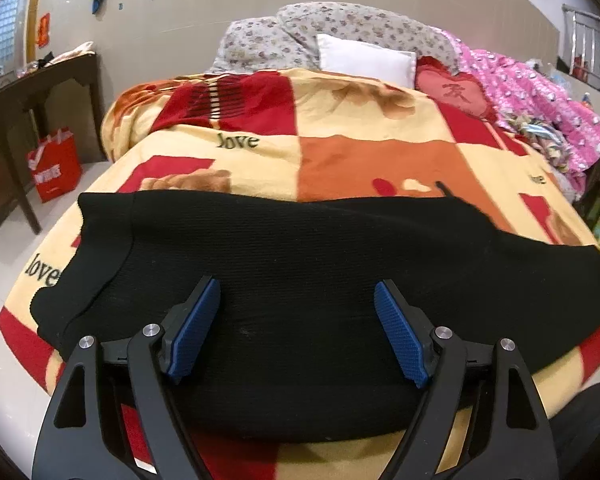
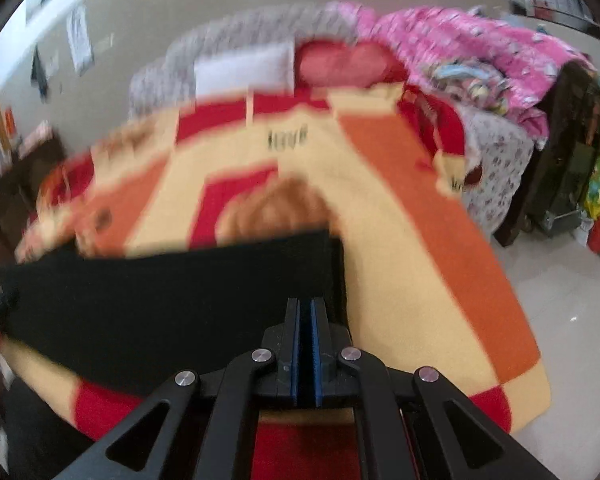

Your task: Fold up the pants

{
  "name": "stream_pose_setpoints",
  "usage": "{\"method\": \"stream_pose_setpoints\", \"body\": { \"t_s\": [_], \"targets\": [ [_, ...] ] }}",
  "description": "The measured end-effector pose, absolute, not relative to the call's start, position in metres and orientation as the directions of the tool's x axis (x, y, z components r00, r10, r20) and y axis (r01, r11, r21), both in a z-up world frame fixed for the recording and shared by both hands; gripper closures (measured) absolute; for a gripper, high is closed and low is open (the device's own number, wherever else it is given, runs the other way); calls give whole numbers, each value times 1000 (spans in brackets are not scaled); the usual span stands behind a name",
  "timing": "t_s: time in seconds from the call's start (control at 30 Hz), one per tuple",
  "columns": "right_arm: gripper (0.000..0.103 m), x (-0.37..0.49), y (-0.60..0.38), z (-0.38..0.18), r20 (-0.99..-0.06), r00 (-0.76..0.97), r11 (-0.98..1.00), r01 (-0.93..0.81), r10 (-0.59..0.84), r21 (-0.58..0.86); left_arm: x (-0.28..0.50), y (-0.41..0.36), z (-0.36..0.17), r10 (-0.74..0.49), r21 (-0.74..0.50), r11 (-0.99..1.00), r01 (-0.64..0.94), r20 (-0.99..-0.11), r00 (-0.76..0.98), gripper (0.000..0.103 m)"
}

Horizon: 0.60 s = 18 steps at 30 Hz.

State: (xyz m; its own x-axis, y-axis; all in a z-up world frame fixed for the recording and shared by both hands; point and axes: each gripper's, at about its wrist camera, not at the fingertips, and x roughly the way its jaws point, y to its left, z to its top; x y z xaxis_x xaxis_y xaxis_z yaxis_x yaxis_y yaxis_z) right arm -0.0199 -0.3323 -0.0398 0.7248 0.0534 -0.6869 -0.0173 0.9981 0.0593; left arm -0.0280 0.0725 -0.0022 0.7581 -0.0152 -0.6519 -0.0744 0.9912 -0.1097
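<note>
With pants (image 1: 308, 280) lying crosswise on bed (image 1: 380, 160), long axis left-right: left claw (image 1: 298, 332) wide above middle, right claw (image 2: 305, 350) pinched near right end, grip unclear

Black pants (image 1: 300, 280) beneath spread left hand-held gripper (image 1: 297, 292)

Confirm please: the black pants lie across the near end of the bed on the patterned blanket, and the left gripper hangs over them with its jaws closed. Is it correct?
Not quite. The left gripper has its jaws wide open, blue pads well apart, as the left wrist view shows. The rest holds: the black pants lie across the near end of the bed on the patterned blanket.
</note>
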Motion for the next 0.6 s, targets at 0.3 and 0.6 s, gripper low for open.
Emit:
{"method": "stream_pose_setpoints", "body": {
  "t_s": [0.3,0.6],
  "targets": [
    [93,-64,-369,-16,-602,776,923,68,190,378,-42,6,30,-259,-191,965,178,-598,758,23],
    [77,-87,-408,-73,-499,770,549,237,397,802,-38,-34,8,-221,-79,971,227,-664,714,23]
  ]
}}
